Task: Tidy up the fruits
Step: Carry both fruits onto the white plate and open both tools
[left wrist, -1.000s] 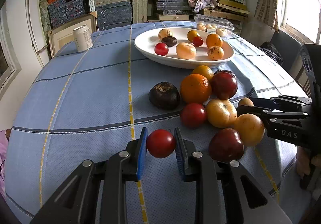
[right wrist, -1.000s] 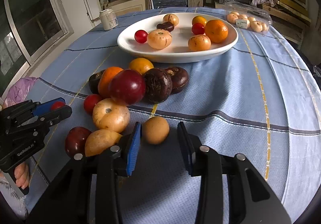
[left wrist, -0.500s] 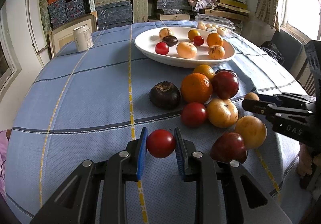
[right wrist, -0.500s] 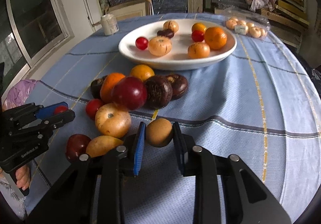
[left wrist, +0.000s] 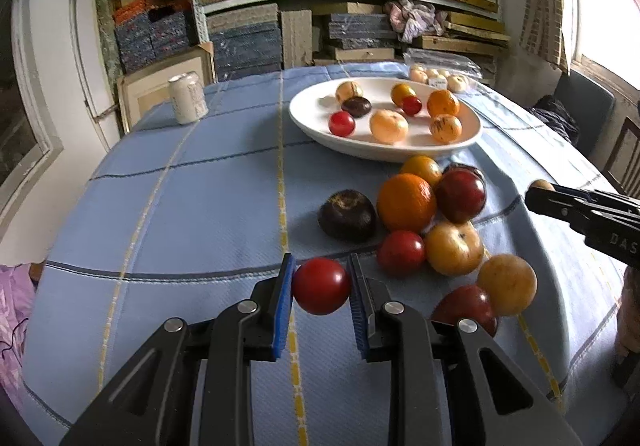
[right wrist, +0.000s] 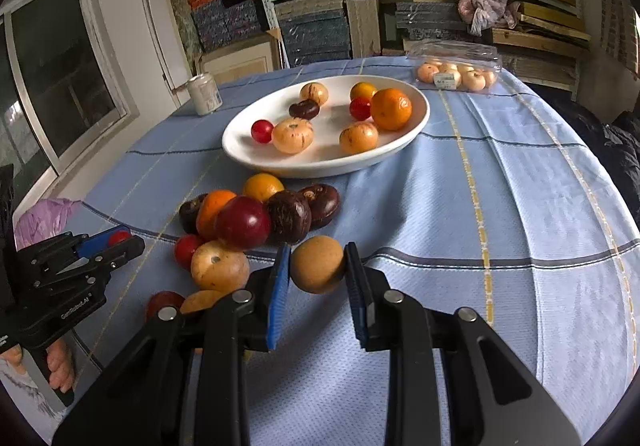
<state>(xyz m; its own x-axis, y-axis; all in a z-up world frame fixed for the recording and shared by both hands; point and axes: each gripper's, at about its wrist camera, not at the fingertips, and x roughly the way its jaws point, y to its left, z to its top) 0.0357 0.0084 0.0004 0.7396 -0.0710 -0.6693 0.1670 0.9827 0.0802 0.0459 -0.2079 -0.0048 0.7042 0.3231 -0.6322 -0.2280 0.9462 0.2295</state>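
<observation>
My left gripper point(left wrist: 321, 288) is shut on a small red tomato point(left wrist: 321, 285), held just above the blue cloth. My right gripper point(right wrist: 316, 266) is shut on a round tan fruit point(right wrist: 317, 263), lifted off the cloth. Between them lies a pile of loose fruit: an orange point(left wrist: 406, 201), a dark red apple point(left wrist: 460, 195), a dark brown fruit point(left wrist: 347, 215), a red tomato point(left wrist: 401, 252) and yellow-orange fruits point(left wrist: 454, 247). Behind the pile stands a white oval plate point(left wrist: 308, 120) holding several fruits. In the right wrist view the left gripper point(right wrist: 116, 242) shows at the left edge.
A drink can point(left wrist: 187, 97) stands at the far left of the table. A clear plastic pack of small fruits point(right wrist: 456, 74) lies behind the plate. Stacked shelves fill the back wall. A purple cloth point(right wrist: 44, 216) lies beyond the table's left edge.
The right gripper's jaws closed on the tan fruit and lifted it off the cloth, moving toward the plate. The left gripper kept its hold on the red tomato and barely moved.
</observation>
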